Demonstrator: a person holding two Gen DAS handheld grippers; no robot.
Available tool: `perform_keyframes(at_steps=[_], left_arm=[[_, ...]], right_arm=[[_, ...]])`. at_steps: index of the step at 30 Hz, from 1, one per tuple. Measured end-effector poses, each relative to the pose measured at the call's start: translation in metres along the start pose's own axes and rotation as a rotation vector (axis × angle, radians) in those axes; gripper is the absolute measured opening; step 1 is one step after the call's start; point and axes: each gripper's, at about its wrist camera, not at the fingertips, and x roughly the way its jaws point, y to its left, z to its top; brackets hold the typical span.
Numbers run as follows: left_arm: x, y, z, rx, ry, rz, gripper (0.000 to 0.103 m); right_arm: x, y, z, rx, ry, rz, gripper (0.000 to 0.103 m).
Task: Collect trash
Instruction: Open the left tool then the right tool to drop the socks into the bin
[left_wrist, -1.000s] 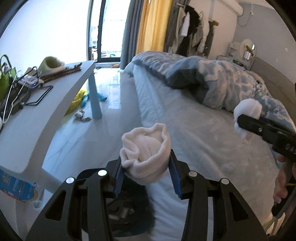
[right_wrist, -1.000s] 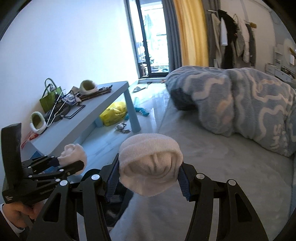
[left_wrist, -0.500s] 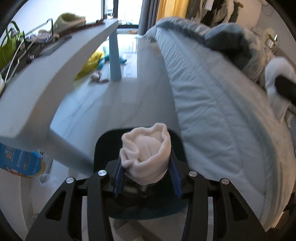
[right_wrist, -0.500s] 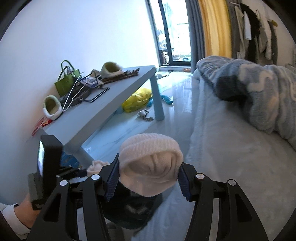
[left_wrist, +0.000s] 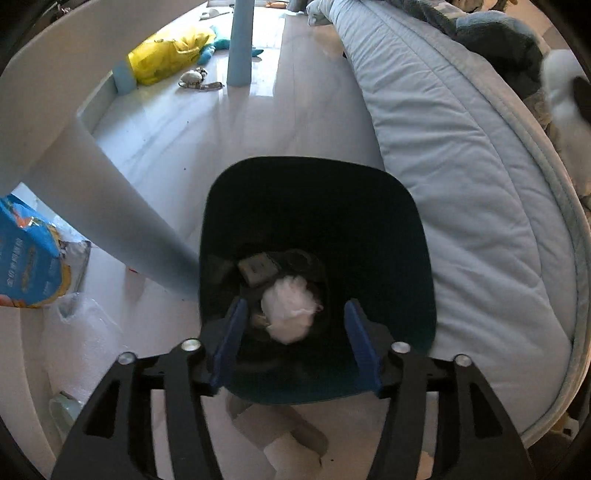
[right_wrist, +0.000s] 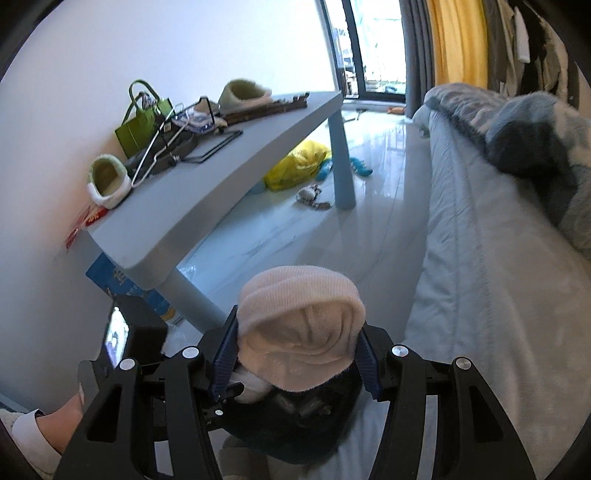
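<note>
Left gripper (left_wrist: 293, 345) jaws just opened, empty, right gripper (right_wrist: 297, 363) clamping sock (right_wrist: 301, 325)

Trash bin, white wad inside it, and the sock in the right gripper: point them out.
trash bin (left_wrist: 417, 236), left wrist view, right inner wall.
white wad (left_wrist: 290, 308), left wrist view, middle.
sock (right_wrist: 301, 325), right wrist view, front face.

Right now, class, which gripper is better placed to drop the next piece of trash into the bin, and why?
The right gripper. It is clamped on a white rolled sock just above the dark bin. The left gripper has just been opening and is empty; its white wad is already in the bin.
</note>
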Motion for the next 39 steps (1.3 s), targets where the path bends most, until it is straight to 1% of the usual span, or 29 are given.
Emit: perform_keyframes(at_steps=[5, 13, 18, 21, 23, 24, 27, 30, 32, 35, 36, 39], left_arm=[[-0.02, 0.003, 0.003, -0.001, -0.058, -0.022, 0.066], [-0.073, -0.004, 0.012, 0.032, -0.226, -0.021, 0.065], [-0.106, -0.004, 0.013, 0.013, -0.299, -0.042, 0.061], [-0.127, -0.01, 0.013, 0.044, -0.35, -0.017, 0.058], [-0.146, -0.019, 0.011, 0.082, -0.39, 0.017, 0.056], [-0.152, -0.022, 0.009, 0.097, -0.402, 0.014, 0.052], [-0.177, -0.033, 0.006, 0.122, -0.446, 0.009, 0.05], [-0.195, -0.037, 0.003, 0.104, -0.474, -0.029, 0.05], [-0.206, -0.041, -0.004, 0.107, -0.49, -0.035, 0.05], [-0.221, -0.043, -0.018, 0.09, -0.516, -0.008, 0.056], [-0.225, -0.043, -0.023, 0.075, -0.523, 0.005, 0.059], [-0.238, -0.046, -0.038, 0.059, -0.551, 0.008, 0.064]], right_arm=[[0.026, -0.001, -0.007, -0.003, 0.062, -0.028, 0.057], [0.071, -0.009, -0.029, 0.01, 0.191, -0.067, 0.057], [0.09, -0.01, -0.041, 0.012, 0.242, -0.076, 0.057], [0.099, -0.006, -0.047, 0.001, 0.274, -0.074, 0.058], [0.104, -0.002, -0.051, -0.015, 0.295, -0.075, 0.058], [0.107, 0.001, -0.055, -0.026, 0.309, -0.075, 0.058], [0.112, 0.007, -0.063, -0.049, 0.337, -0.078, 0.058], [0.112, 0.014, -0.068, -0.079, 0.346, -0.067, 0.061], [0.107, 0.016, -0.069, -0.094, 0.339, -0.074, 0.069], [0.09, 0.019, -0.066, -0.097, 0.306, -0.067, 0.076], [0.085, 0.021, -0.066, -0.099, 0.294, -0.067, 0.076], [0.058, 0.024, -0.06, -0.092, 0.233, -0.076, 0.076]])
